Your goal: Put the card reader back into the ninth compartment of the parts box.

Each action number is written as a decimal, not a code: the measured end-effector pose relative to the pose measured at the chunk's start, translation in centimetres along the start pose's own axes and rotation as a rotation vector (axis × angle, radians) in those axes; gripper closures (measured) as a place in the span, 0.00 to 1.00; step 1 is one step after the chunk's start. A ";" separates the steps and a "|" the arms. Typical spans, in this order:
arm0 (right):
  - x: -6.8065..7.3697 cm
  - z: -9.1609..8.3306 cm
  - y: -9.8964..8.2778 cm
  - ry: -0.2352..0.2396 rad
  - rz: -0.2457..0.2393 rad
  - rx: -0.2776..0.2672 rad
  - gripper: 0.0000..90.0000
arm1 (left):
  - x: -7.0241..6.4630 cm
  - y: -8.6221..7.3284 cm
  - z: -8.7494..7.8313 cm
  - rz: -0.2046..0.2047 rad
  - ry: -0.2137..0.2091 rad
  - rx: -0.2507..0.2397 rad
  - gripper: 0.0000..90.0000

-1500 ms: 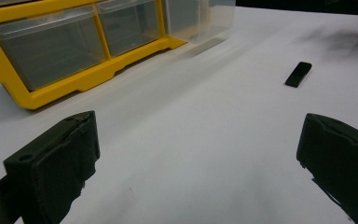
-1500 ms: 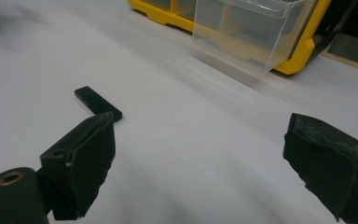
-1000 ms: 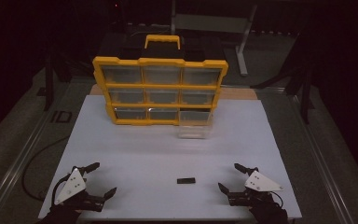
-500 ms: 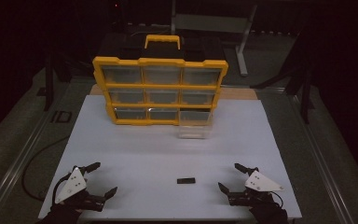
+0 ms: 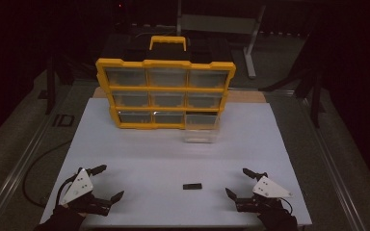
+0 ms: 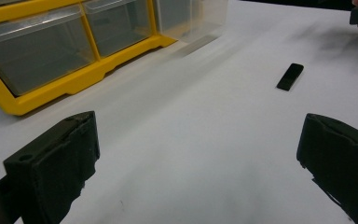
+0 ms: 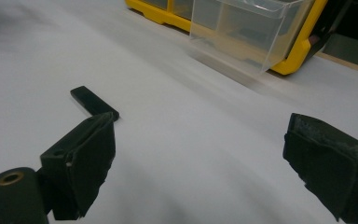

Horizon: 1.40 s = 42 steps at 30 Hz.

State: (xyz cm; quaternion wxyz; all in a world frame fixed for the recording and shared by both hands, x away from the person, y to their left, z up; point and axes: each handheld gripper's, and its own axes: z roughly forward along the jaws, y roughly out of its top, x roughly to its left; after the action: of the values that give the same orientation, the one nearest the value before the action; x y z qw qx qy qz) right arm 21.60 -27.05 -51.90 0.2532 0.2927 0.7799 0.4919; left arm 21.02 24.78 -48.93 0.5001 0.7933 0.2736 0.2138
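Dim room; white tabletop (image 5: 139, 154) under low light, dark floor and metal frames around it.

Item: small black bar (image 5: 192, 186), flat, oblong, lying on the white surface near the front edge, between the two grippers, nearer the right one. Surface detail too small to make out.

Left gripper (image 5: 105, 183): jaws spread wide, nothing held, front left. Right gripper (image 5: 239, 182): jaws spread wide, nothing held, front right.

Yellow drawer cabinet (image 5: 165, 92), nine clear drawers, stands at the back; contents unclear. One clear drawer (image 5: 201, 129), bottom right, is pulled forward. Open table lies between bar and cabinet.
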 end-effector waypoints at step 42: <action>0.1 0.1 0.1 0.013 0.000 -0.019 0.10 | -0.9 7.7 5.5 0.109 -0.247 0.076 0.00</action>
State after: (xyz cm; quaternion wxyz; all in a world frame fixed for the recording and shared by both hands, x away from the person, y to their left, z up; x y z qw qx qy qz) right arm 21.61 -26.86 -51.84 0.2512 0.2871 0.7767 0.5012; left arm 25.42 17.73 -44.22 0.4872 0.8457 0.1743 0.1308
